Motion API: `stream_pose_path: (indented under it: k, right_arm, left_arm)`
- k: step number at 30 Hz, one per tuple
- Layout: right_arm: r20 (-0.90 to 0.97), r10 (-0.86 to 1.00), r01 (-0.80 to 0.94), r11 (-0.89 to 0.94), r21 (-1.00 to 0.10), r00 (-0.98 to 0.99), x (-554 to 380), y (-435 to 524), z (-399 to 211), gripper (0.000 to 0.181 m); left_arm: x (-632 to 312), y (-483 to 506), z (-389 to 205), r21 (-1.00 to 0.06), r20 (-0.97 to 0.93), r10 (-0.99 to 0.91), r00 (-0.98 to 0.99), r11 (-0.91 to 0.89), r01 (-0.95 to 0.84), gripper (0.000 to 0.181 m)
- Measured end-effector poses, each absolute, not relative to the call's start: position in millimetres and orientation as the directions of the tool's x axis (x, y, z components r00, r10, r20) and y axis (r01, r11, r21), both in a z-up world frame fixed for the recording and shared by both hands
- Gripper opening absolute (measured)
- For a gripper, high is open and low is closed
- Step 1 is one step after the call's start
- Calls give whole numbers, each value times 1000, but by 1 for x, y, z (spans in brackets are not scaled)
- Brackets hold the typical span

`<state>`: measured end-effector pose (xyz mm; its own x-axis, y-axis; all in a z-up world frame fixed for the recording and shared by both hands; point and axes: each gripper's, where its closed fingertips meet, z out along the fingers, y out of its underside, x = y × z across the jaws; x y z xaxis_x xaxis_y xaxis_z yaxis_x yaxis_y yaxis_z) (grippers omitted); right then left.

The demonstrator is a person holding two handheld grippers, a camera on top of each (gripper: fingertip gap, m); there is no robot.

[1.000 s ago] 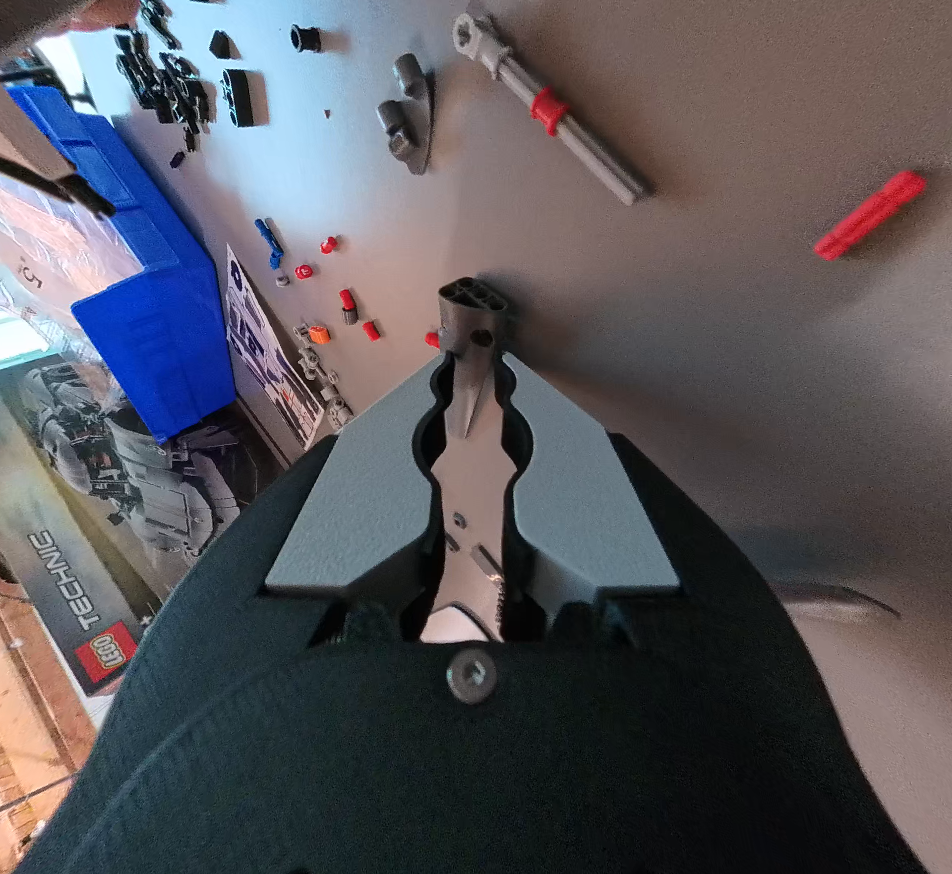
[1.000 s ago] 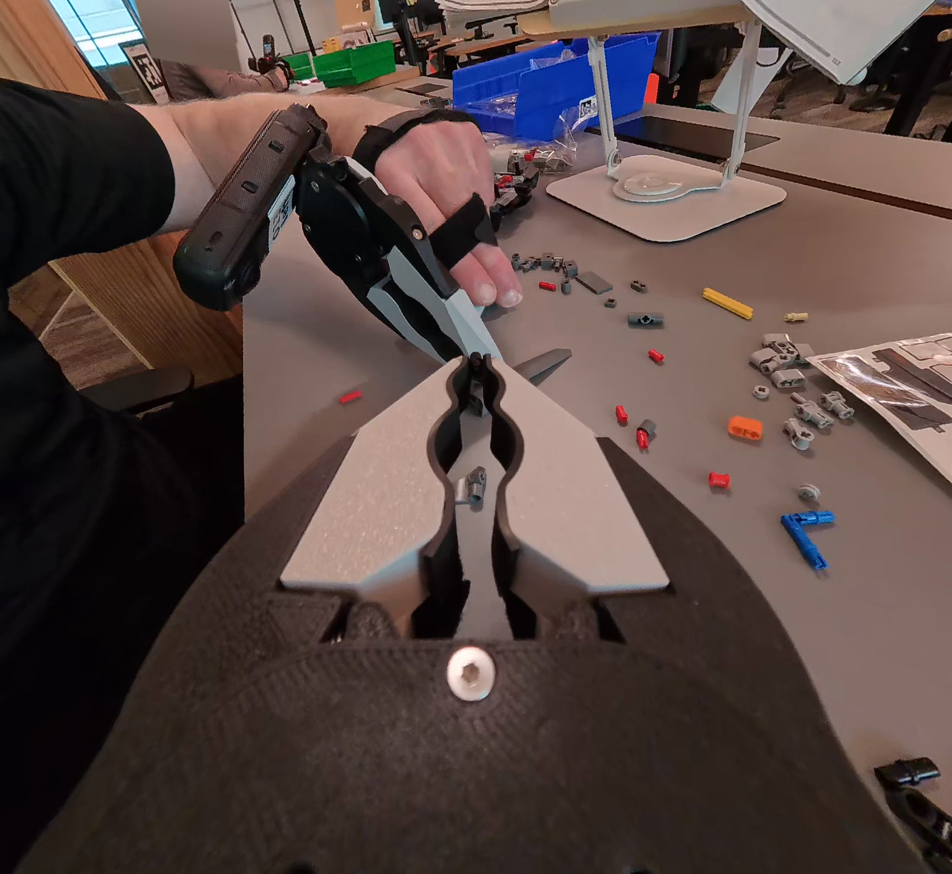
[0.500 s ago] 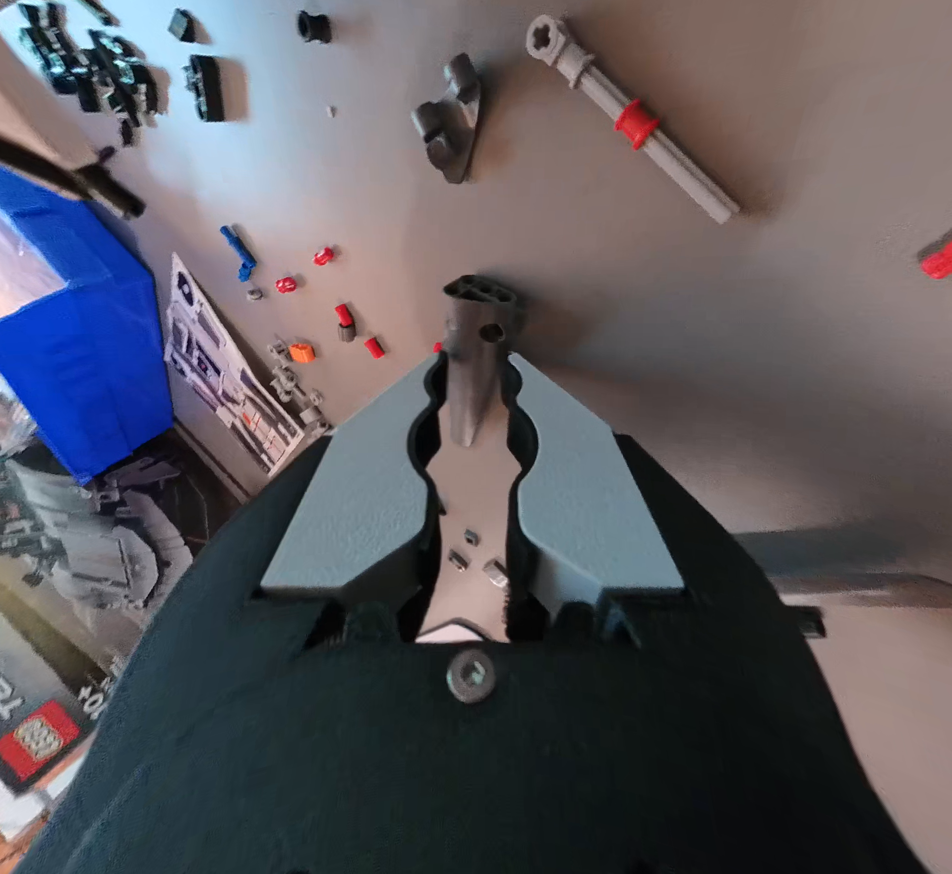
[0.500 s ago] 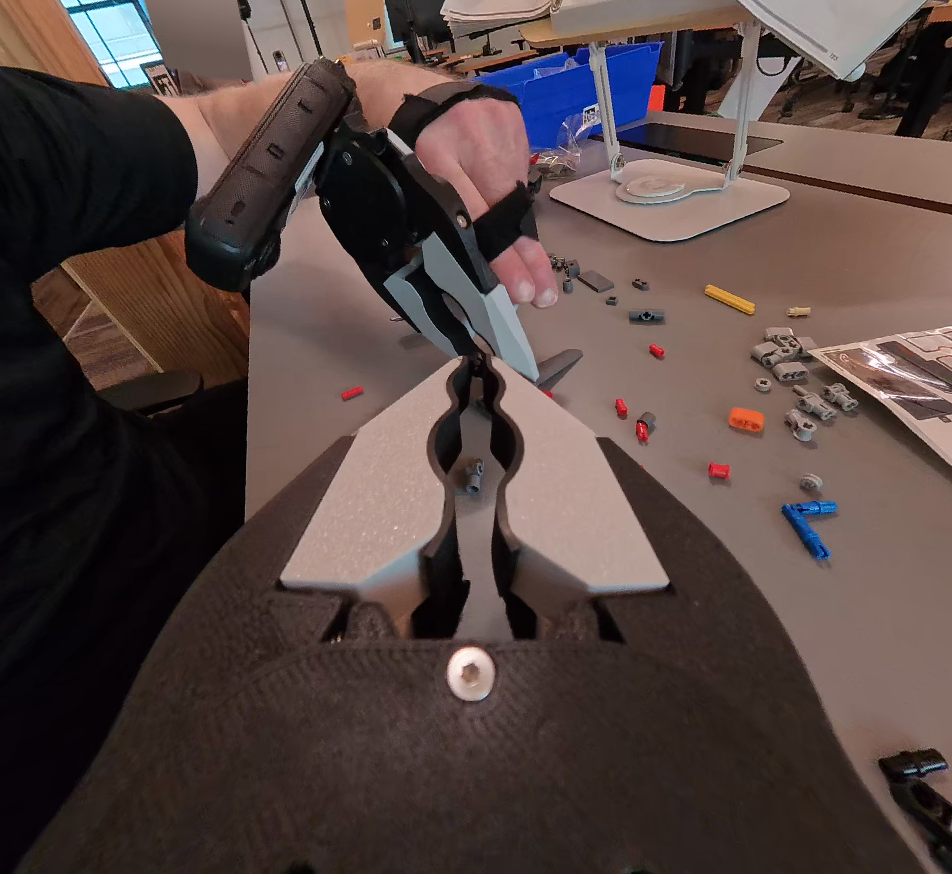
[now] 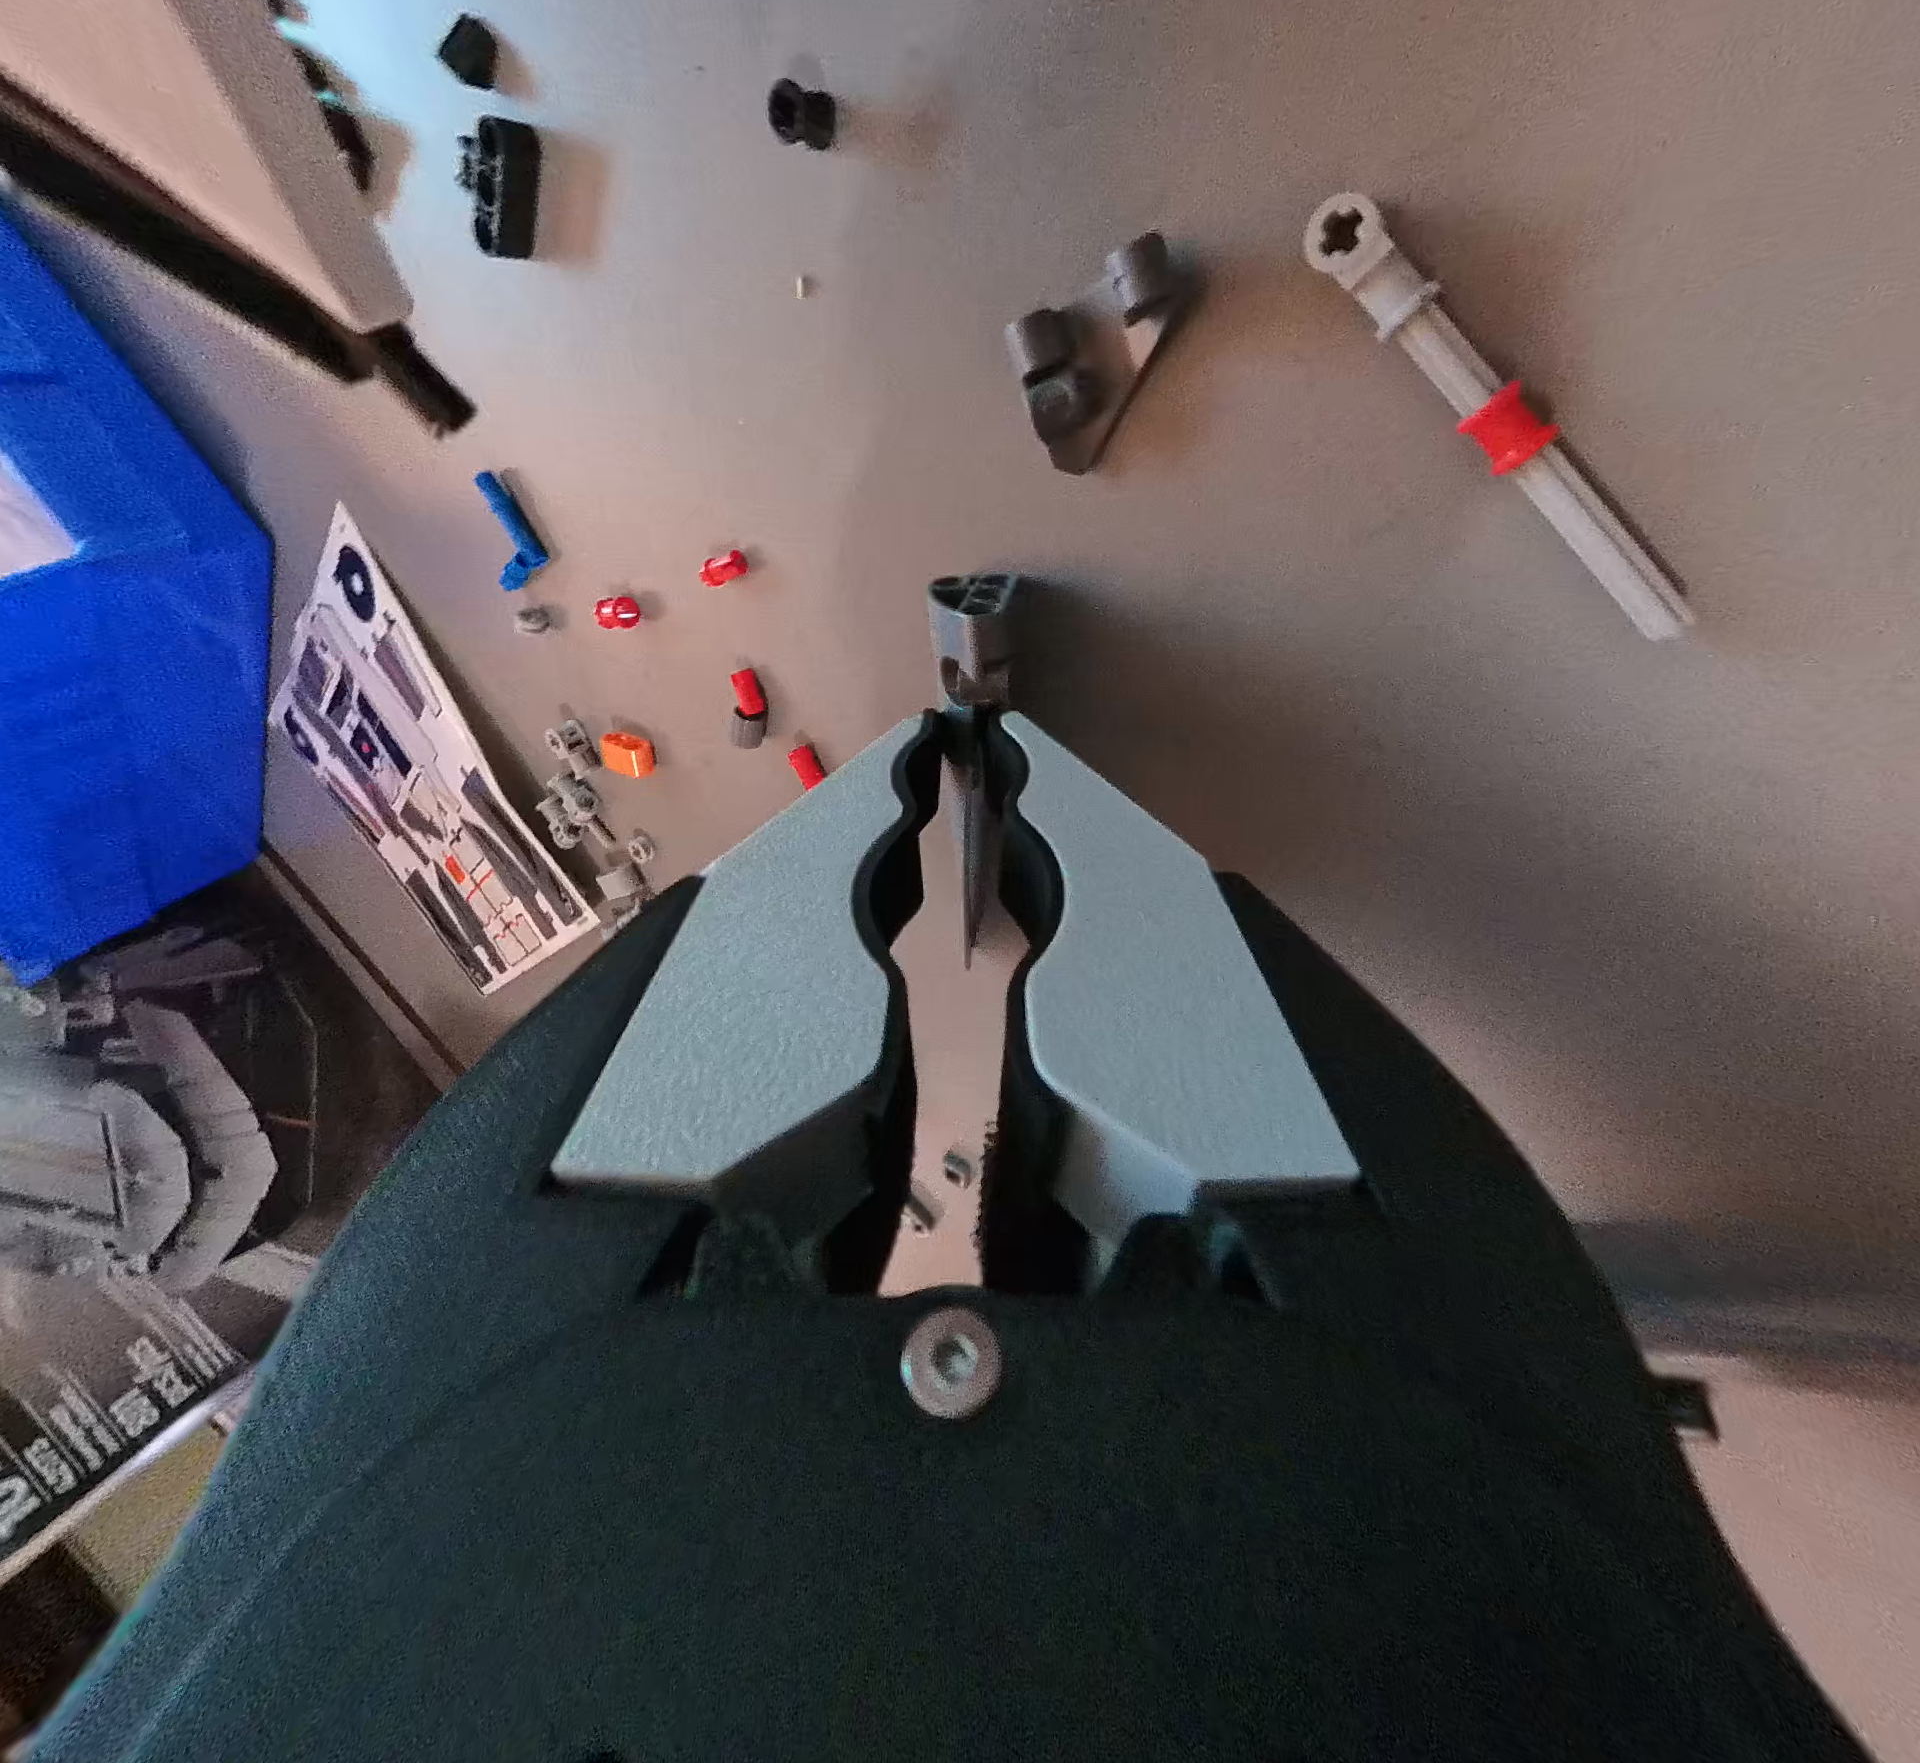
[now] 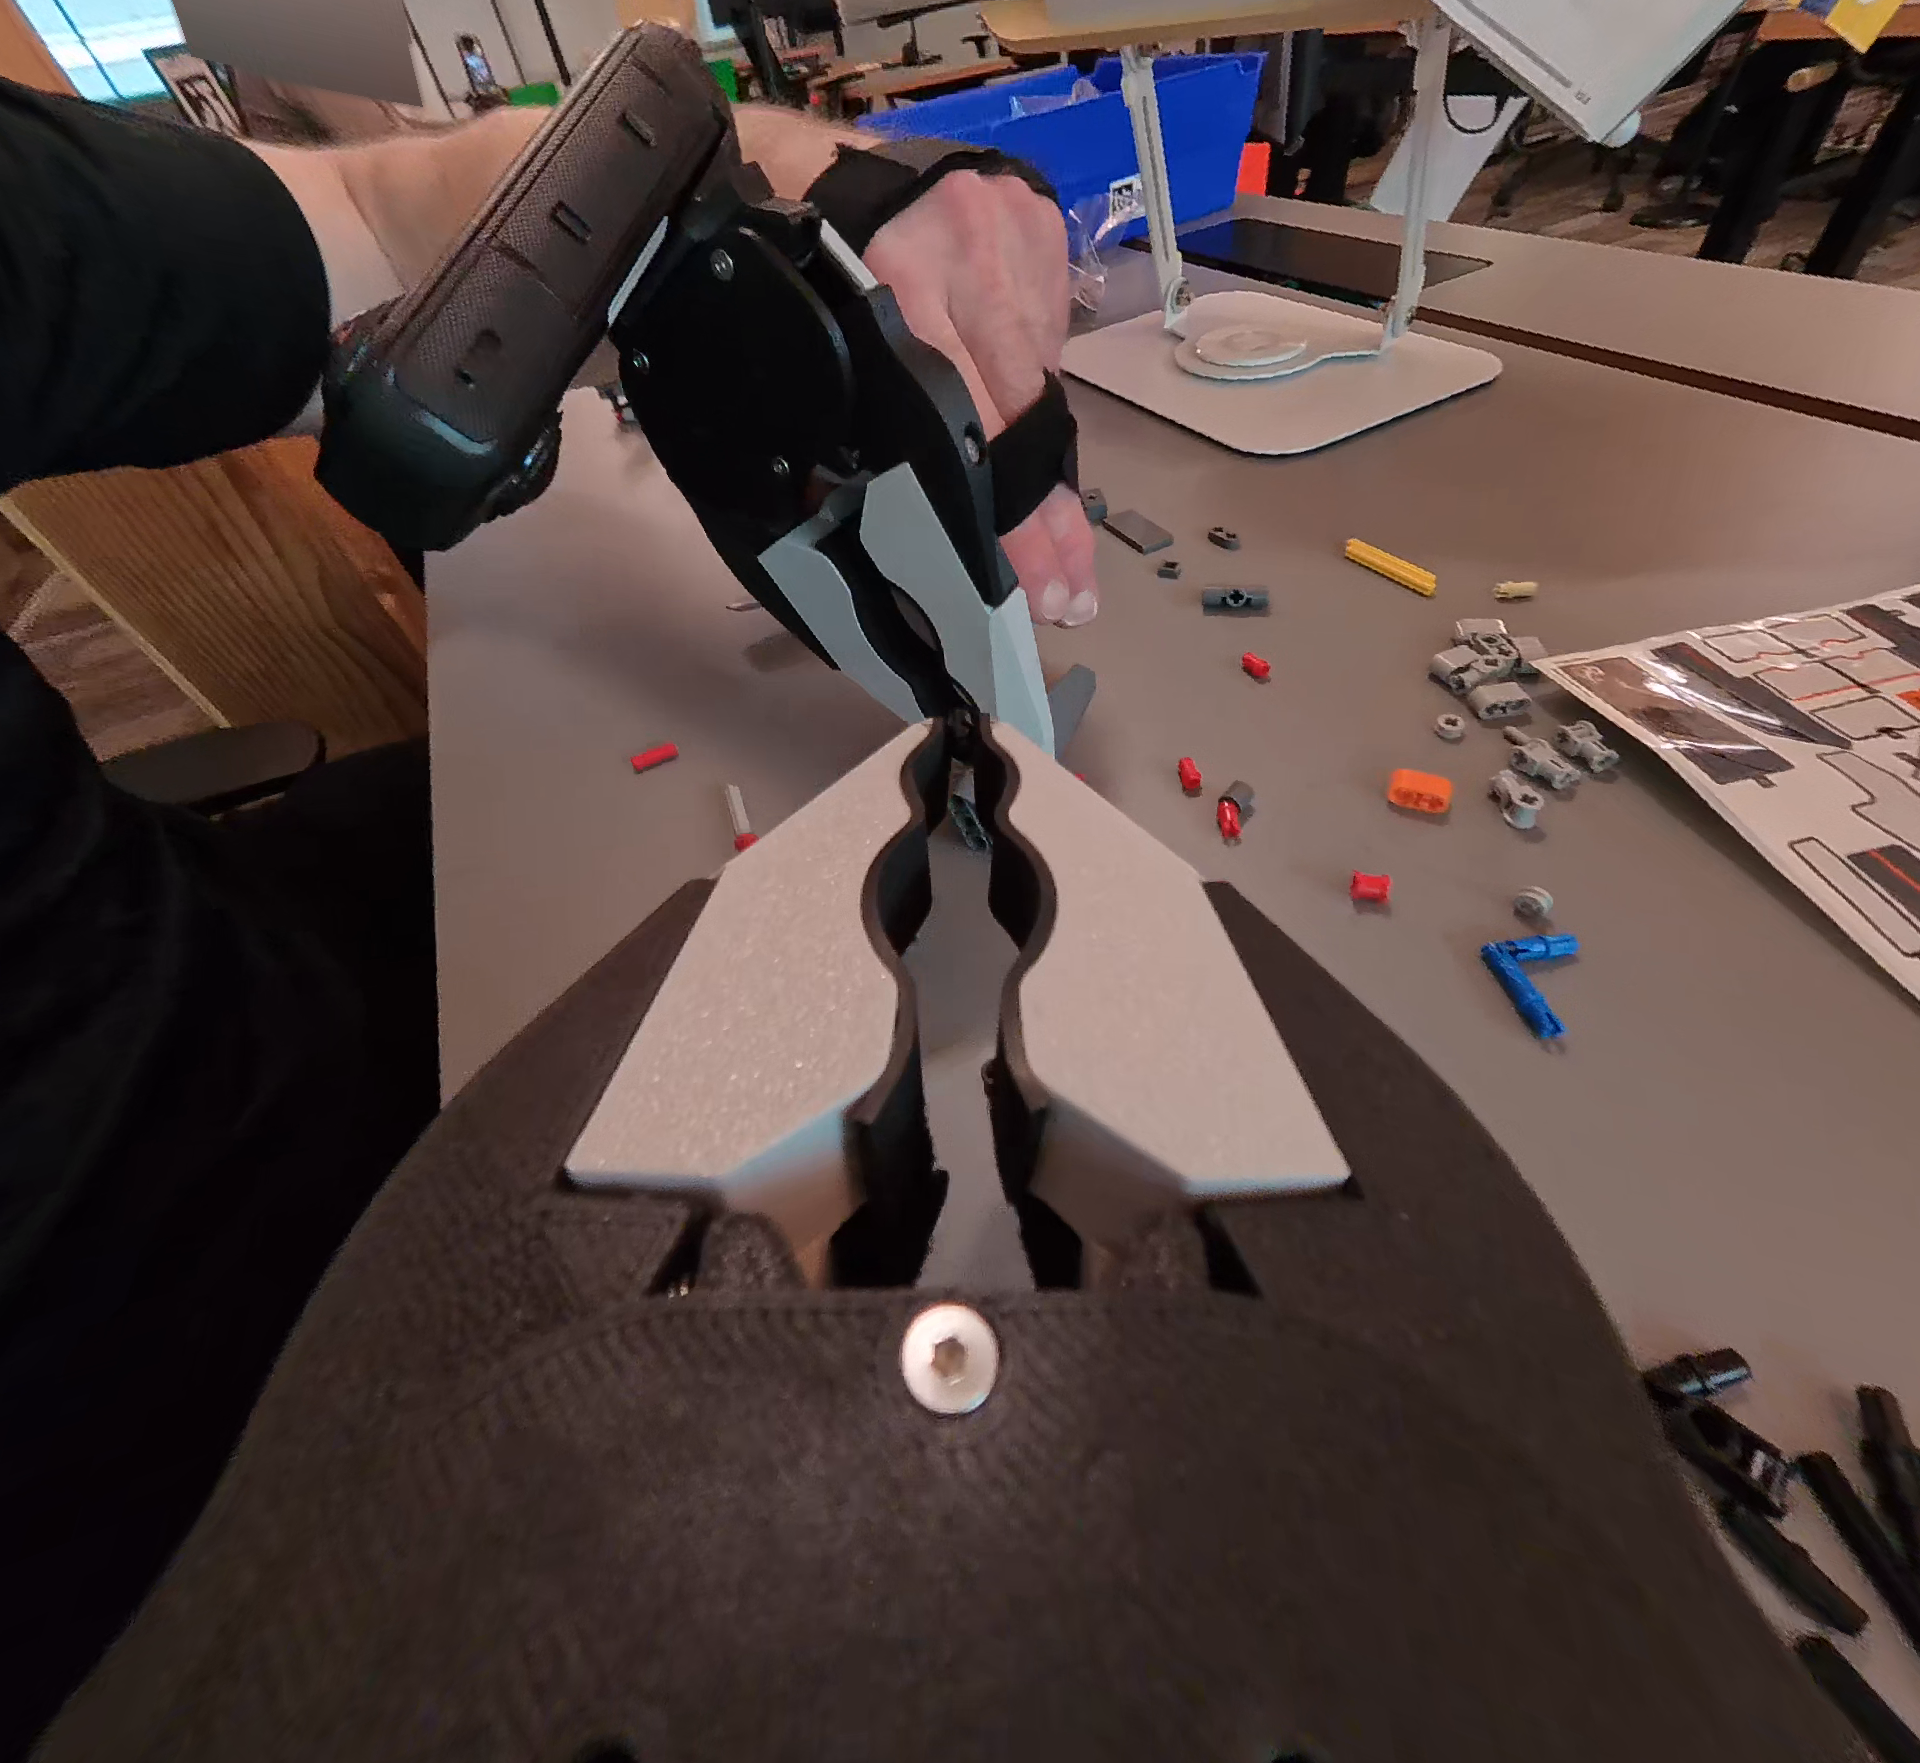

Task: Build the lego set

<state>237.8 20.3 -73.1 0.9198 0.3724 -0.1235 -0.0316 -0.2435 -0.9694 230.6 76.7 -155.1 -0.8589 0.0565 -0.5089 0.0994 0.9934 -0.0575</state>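
The box [image 5: 94,1225] is cut off by the left edge; the far black pieces [image 5: 343,124] are blurred; whatever is pinched at the right gripper [image 6: 961,726] tips is hidden by the fingers [image 6: 790,975].

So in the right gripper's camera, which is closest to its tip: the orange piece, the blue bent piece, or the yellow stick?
From the right gripper, in its own view:
1. The orange piece, to the right of the tip, about level with it.
2. The blue bent piece, farther right and lower in the picture.
3. The yellow stick, farthest, up toward the back of the table.
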Motion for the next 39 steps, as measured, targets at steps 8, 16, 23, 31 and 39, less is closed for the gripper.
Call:
stream_pose_path:
  k: [8,16,23,31,39]
  right_arm:
    - [23,307,91,-210,-973,951,234,20,-72,1]
    - [104,281,158,-175,-972,954,219,30,-65,1]
    - [173,261,226,-189,-956,950,213,36,-64,2]
    - [296,223,344,-221,-913,929,211,36,-60,2]
    - [381,206,427,-279,-860,902,212,36,-64,1]
  left_arm:
    - [231,63,-118,-402,-615,-303,-728,915,-42,4]
    - [220,55,-94,-650,-563,-526,-637,758,-51,4]
    - [216,55,-87,-646,-610,-522,-596,763,-7,4]
    - [214,54,-81,-622,-650,-504,-569,783,18,3]
    - [216,56,-83,-521,-740,-436,-512,853,28,3]
